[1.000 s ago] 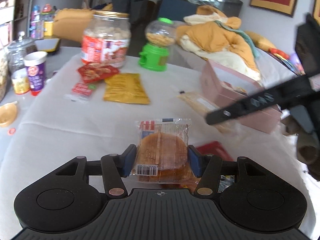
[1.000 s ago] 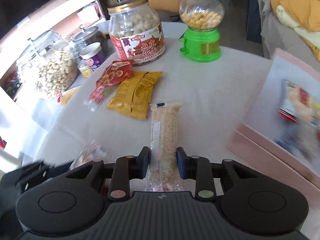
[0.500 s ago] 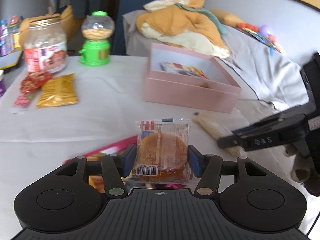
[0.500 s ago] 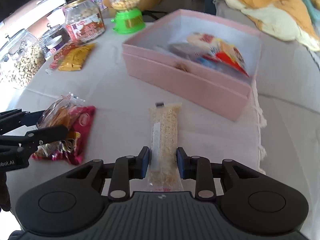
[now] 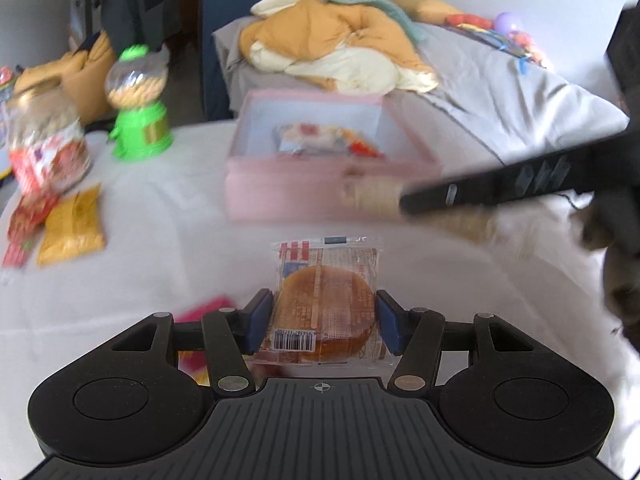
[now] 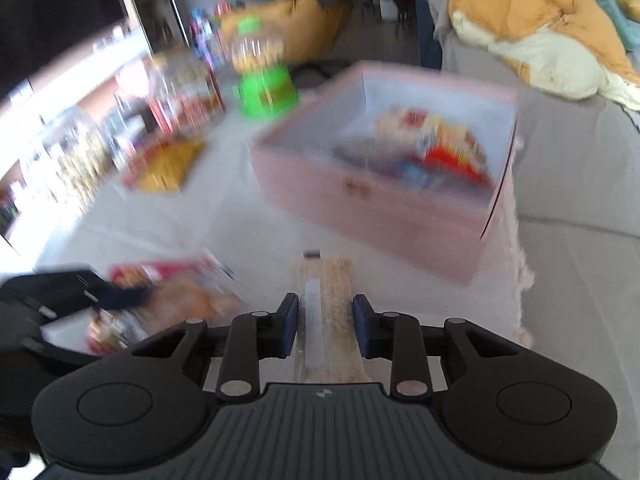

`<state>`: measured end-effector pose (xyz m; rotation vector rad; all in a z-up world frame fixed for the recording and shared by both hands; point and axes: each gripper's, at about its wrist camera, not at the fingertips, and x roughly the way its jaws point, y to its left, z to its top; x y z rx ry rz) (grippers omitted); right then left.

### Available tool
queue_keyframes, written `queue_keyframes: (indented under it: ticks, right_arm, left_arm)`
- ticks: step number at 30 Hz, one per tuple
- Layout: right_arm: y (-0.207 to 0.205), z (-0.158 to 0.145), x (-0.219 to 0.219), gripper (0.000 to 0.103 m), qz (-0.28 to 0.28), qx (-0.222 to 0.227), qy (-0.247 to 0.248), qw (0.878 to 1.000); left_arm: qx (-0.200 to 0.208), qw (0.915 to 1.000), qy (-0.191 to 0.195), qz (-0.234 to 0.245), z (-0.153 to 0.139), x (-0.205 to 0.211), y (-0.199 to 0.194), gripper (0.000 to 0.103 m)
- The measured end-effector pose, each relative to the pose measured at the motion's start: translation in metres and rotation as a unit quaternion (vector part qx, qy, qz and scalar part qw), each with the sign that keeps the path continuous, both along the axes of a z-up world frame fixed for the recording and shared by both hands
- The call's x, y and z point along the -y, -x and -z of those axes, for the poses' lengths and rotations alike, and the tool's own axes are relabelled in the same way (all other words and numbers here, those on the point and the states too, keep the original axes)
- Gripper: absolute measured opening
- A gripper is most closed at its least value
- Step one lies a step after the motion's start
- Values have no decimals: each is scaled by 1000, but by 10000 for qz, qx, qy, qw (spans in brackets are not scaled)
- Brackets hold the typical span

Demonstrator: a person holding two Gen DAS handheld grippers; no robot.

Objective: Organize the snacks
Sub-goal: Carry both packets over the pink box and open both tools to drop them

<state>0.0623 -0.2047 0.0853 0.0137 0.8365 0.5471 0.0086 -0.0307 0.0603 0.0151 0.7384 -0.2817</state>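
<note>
My left gripper is shut on a round brown cake in a clear wrapper, held above the white tablecloth. My right gripper is shut on a long pale cereal bar. In the left wrist view the right gripper's finger reaches in from the right with the bar's blurred end in front of the pink box. The pink box stands open ahead of both grippers, with several snack packets inside. The left gripper with its cake shows blurred at the lower left of the right wrist view.
At the left back stand a green candy dispenser and a big peanut jar, with yellow and red packets lying flat beside them. A red packet lies under my left gripper. A bed with an orange quilt is behind the table.
Both grippers have carried their snacks toward the pink box, which now looks nearer and more centred. The right gripper's finger has risen in the left wrist view and now overlaps the box front.
</note>
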Motion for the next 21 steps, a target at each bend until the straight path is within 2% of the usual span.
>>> queue_keyframes:
  ticks: [3, 5, 8, 10, 11, 12, 14, 15, 19, 21]
  right_arm:
    - [1, -46, 18, 29, 125, 534, -307, 9980]
    - [1, -74, 26, 29, 269, 908, -372, 9948]
    - [-4, -107, 40, 29, 522, 1377, -434, 9881]
    - [-10, -122, 51, 29, 685, 1537, -460, 9847]
    - [-12, -126, 53, 29, 741, 1587, -450, 9835]
    - [-15, -128, 56, 29, 806, 1630, -427, 9824]
    - [-23, -127, 62, 29, 954, 1645, -348, 9811]
    - [-28, -124, 63, 29, 1013, 1595, -332, 9814]
    - [-52, -105, 68, 29, 1136, 1199, -415, 9854]
    - [-64, -93, 66, 29, 1150, 1096, -393, 9865]
  left_arm:
    - [437, 9990, -44, 81, -31, 13, -16, 61]
    - [877, 9961, 30, 33, -58, 17, -34, 61]
    - [1529, 9875, 311, -206, -96, 18, -66, 61]
    - [1766, 9824, 572, -208, -106, 17, -88, 61]
    - [1743, 9816, 752, -179, -106, 16, -104, 62]
    - [1521, 9839, 933, -115, -98, 15, -124, 62]
    - [741, 9921, 1015, -13, -73, 16, -162, 60]
    - [593, 9931, 1007, -107, -62, 15, -170, 59]
    - [681, 9913, 1101, -219, -52, -2, -170, 59]
    - [456, 9937, 990, -244, -50, -8, -165, 59]
